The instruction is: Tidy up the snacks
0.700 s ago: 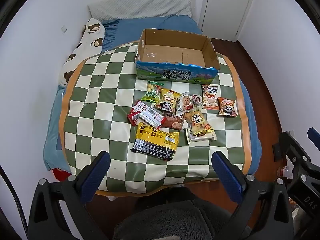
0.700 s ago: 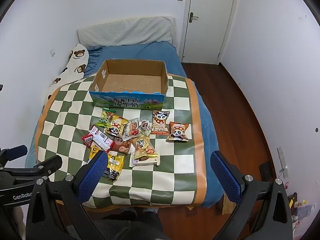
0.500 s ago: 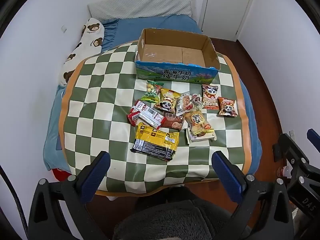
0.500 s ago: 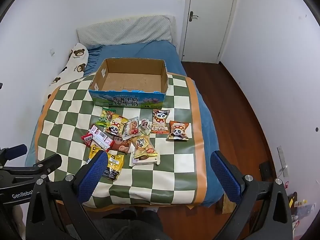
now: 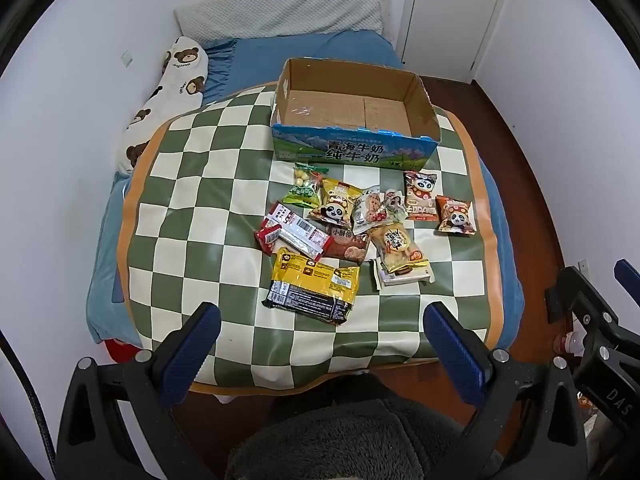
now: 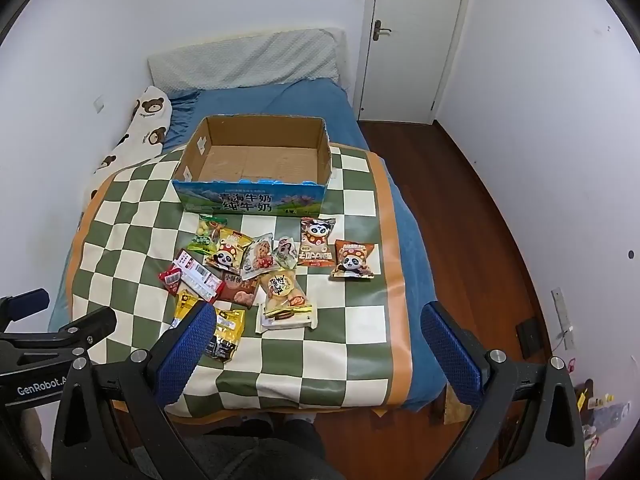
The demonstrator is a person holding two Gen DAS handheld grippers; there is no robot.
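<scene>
Both claws hang wide apart and empty above the near edge of the checkered mat (image 5: 192, 184) spread over the bed (image 5: 256, 60), as a snack-sorting job waits to begin. Almost nothing has changed over the last fraction of a second: the left claw (image 5: 320, 344) and the right claw (image 6: 316, 344) have only drifted slightly, and no packet has moved. The cardboard box (image 5: 352, 100) sits at the far side of the mat with nothing in it. The snacks lie loose in a cluster between box and claws: a large yellow-and-black packet (image 5: 312, 286) nearest, a red-and-white packet (image 5: 294, 234) to its far left, a green packet (image 5: 306, 190) just in front of the box, and two orange panda packets (image 5: 456, 214) off to the right. Several packets in the middle overlap one another. Judged from this, the work is at its very start, every item still outside the box. The near yellow-and-black packet looks the easiest first pick for the left claw; the crinkly, overlapping wrappers in the middle could drag neighbours along when lifted.
</scene>
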